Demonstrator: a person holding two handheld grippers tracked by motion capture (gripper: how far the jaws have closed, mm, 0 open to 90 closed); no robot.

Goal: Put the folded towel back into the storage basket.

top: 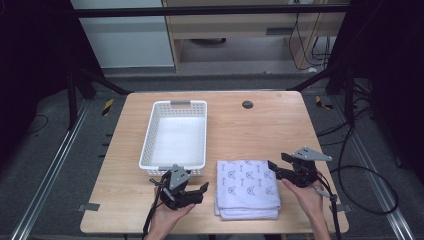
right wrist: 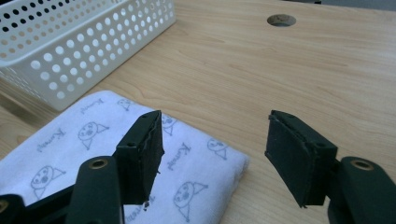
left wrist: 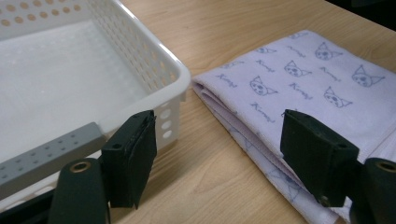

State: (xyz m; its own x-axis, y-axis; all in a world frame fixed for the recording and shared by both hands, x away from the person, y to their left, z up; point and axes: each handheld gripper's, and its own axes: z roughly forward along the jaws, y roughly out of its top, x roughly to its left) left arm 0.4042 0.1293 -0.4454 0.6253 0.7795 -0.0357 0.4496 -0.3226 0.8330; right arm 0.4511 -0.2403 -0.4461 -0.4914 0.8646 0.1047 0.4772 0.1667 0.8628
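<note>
High view: both tools (top: 202, 189) (top: 276, 162) wide open, empty

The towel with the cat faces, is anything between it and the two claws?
No, nothing visible. The folded towel lies on bare table between the left claw and right claw, both open. The white basket sits beside it, not in the way.

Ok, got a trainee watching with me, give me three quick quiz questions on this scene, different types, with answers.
1. True or false: the white basket has something in it.
2. Multiple choice: the folded towel lies (A) inside the basket, (B) on the table beside the basket, (C) in a gripper.
3. Fill in: the jaws of the left gripper and right gripper are both ____.

Key: 1 false; 2 B; 3 open.
</note>
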